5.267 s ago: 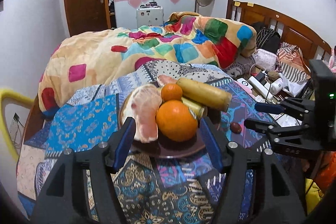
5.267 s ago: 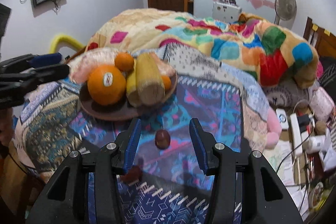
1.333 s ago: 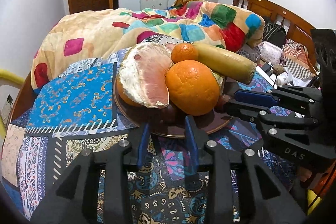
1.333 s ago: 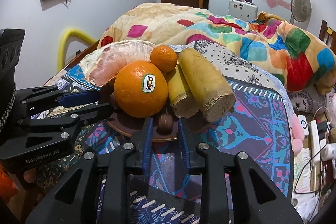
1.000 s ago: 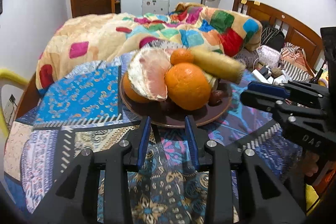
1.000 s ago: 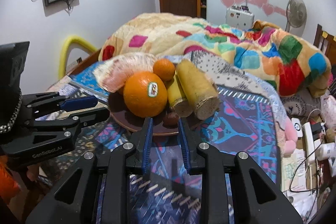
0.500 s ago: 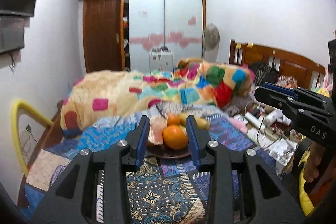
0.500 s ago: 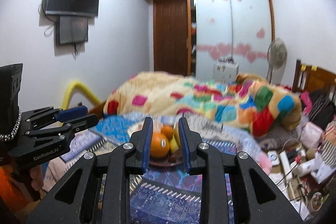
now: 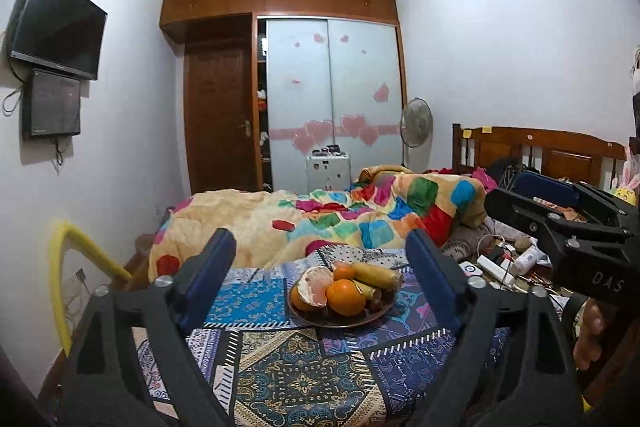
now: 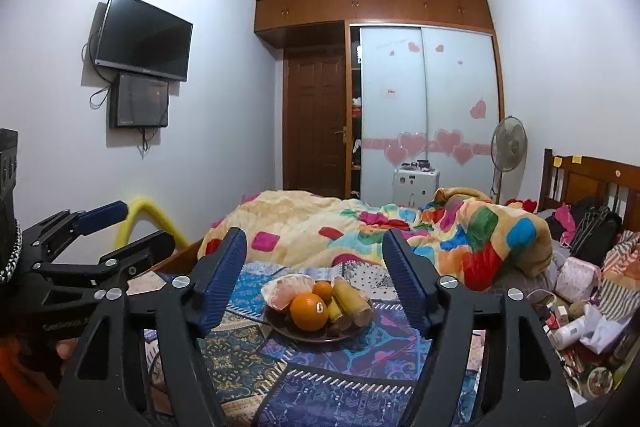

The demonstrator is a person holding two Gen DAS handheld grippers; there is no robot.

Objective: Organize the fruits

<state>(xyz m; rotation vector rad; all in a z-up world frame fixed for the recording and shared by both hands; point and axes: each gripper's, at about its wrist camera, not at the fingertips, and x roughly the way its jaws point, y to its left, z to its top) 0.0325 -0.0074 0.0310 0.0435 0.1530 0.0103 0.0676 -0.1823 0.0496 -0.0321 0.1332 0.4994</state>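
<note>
A dark brown plate point(image 9: 320, 319) sits on the patterned bedspread and holds a large orange point(image 9: 346, 297), a small orange point(image 9: 344, 271), a peeled pomelo piece point(image 9: 316, 281), yellow-brown cut stalks point(image 9: 378, 275) and small dark fruits point(image 9: 376, 301). The same plate point(image 10: 304, 337) and large orange point(image 10: 309, 311) show in the right wrist view. My left gripper point(image 9: 322, 287) is open and empty, well back from the plate. My right gripper point(image 10: 314, 285) is open and empty, also held back and raised.
A patchwork quilt point(image 9: 328, 223) is heaped behind the plate. Clutter, cables and bottles point(image 10: 576, 327) lie at the bed's right side by a wooden headboard point(image 9: 540, 151). A yellow tube frame point(image 9: 68, 259) stands at the left. A TV point(image 10: 142, 37) hangs on the wall.
Both grippers have pulled far back and up from the plate and opened wide. The small dark fruit that the right gripper carried earlier now lies on the plate.
</note>
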